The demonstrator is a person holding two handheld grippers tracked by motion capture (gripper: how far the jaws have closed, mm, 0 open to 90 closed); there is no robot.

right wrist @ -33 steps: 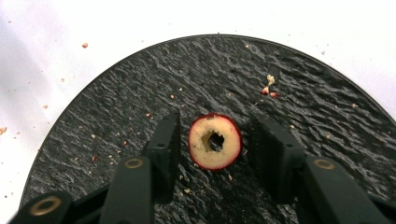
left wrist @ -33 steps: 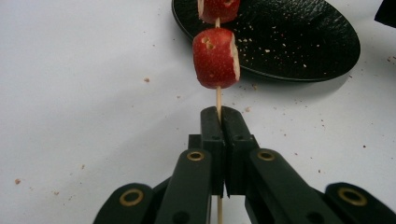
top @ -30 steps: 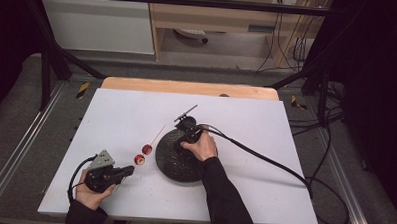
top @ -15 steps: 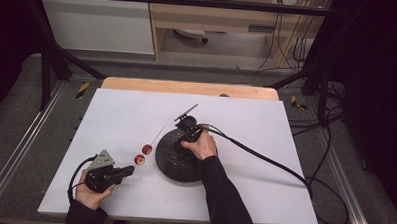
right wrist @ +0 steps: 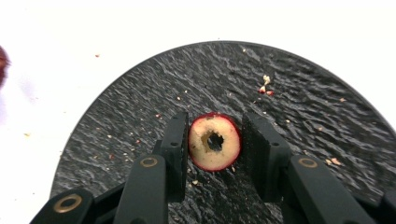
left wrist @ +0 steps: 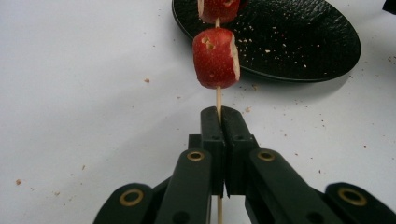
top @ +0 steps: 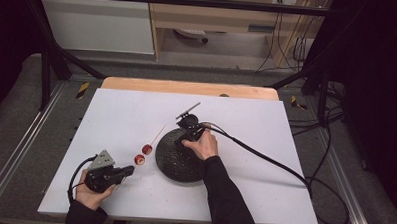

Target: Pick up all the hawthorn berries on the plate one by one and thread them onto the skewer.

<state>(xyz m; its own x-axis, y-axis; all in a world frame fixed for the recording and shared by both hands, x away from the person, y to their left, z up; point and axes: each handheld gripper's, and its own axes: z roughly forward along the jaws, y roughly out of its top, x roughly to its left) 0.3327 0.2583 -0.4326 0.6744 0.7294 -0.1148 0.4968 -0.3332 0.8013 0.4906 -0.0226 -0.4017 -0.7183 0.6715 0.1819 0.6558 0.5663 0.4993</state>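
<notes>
Two red fruit pieces (left wrist: 215, 57) are threaded on a thin wooden skewer (left wrist: 217, 100), whose near end is pinched between the fully closed jaws of the left gripper (top: 127, 170). A third, cored piece (right wrist: 214, 141) sits on the black plate (right wrist: 299, 116), between the jaws of the right gripper (right wrist: 214, 140); these have just been closing, and the piece is clamped between them, though a sliver of gap seems to remain at one pad. In the high view, the skewer is seen to run from the left gripper up and to the right, its long axis slanting toward the far edge of the plate, where the right gripper (top: 190, 124) hangs. The cored piece lies right of the skewered ones, nearer the right hand (top: 201, 144). Its hole would probably need lining up with the skewer's free far tip. No brand, label or writing can be read anywhere.
</notes>
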